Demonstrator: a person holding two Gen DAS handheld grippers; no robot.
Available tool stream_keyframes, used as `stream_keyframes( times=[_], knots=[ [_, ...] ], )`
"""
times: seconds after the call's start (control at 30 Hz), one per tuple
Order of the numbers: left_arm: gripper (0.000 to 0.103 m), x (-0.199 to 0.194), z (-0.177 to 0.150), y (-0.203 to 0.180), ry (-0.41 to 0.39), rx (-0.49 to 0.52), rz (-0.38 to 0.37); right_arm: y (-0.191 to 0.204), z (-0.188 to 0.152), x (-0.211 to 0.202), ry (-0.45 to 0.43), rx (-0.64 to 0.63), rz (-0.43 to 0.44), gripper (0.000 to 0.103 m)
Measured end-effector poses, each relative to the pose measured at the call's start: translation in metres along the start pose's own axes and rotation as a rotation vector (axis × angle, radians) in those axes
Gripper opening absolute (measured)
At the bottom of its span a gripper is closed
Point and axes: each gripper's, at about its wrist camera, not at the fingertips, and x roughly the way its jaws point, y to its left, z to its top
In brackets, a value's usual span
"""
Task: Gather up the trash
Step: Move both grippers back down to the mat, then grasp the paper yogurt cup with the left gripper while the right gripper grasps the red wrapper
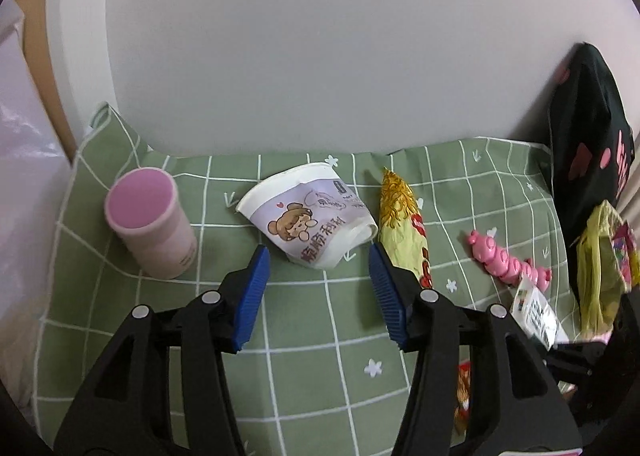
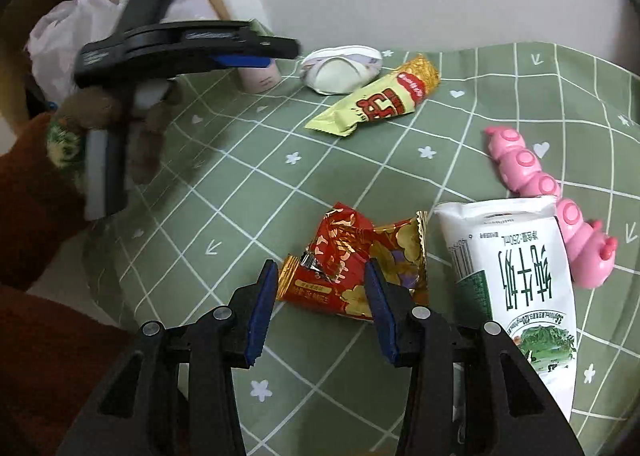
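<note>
Both tongs stand spread, pinching nothing. Left gripper (image 1: 318,262) faces the crushed white paper cup with a cartoon bear (image 1: 308,215) at twelve o'clock; right gripper (image 2: 320,276) straddles the crumpled red foil wrapper (image 2: 344,264). Ease lower, centre each, then squeeze.

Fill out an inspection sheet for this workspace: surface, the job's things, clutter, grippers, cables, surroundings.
Surface: green checked cloth, wrinkled, covering the table.
Job's things: crushed paper cup on its side; yellow snack wrapper beside it; red wrapper; white milk pouch lying flat.
Clutter: pink cup upright; pink caterpillar toy partly under the pouch.
Grippers: left gripper open just short of the paper cup; right gripper open over the red wrapper, not gripping it.
Cables: nothing seen.
Surroundings: white wall; white plastic bag off the table's left edge; dark bag at right.
</note>
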Motion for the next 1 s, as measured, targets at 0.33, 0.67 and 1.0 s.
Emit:
stream_keyframes(
  times=[0.33, 0.67, 1.0],
  knots=[
    [0.065, 0.062, 0.018, 0.013, 0.053, -0.259, 0.026, -0.003, -0.012, -0.022, -0.027, -0.022, -0.097, 0.042],
    [0.039, 0.064, 0.018, 0.022, 0.089, -0.406, -0.070, -0.016, -0.022, -0.042, -0.073, 0.009, -0.120, 0.042],
    [0.009, -0.002, 0.013, -0.020, -0.001, -0.151, -0.004, 0.000, -0.017, -0.027, -0.041, -0.046, -0.090, 0.042]
  ],
)
